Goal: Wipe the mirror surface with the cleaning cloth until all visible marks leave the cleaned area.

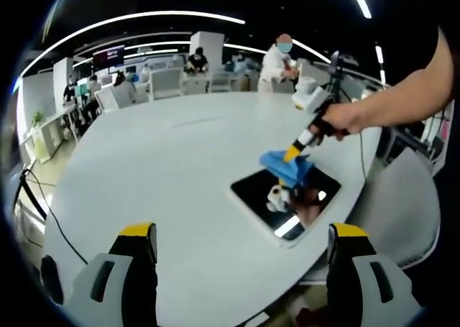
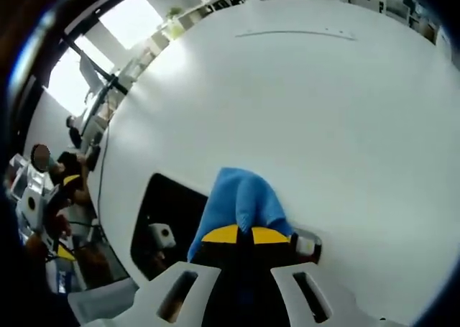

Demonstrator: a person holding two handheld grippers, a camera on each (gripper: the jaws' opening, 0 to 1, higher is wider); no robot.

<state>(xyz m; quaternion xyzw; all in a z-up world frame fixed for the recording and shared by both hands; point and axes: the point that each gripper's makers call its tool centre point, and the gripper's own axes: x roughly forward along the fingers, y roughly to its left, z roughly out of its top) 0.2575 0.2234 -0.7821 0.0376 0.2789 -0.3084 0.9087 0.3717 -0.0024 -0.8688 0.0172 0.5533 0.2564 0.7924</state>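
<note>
Mirror (image 1: pixel 287 197) flat, corner toward left tongs (image 1: pixel 241 244)

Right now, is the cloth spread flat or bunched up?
Bunched up. The cloth rises in a folded hump, pinched between the shut right tongs, and rests on the mirror.

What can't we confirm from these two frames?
- Marks on the mirror: left gripper view, too small, masked by reflections.
- Mirror area under the cloth: right gripper view, covered by cloth and right gripper.
- Mirror's near edge: right gripper view, hidden behind the fingers.
</note>
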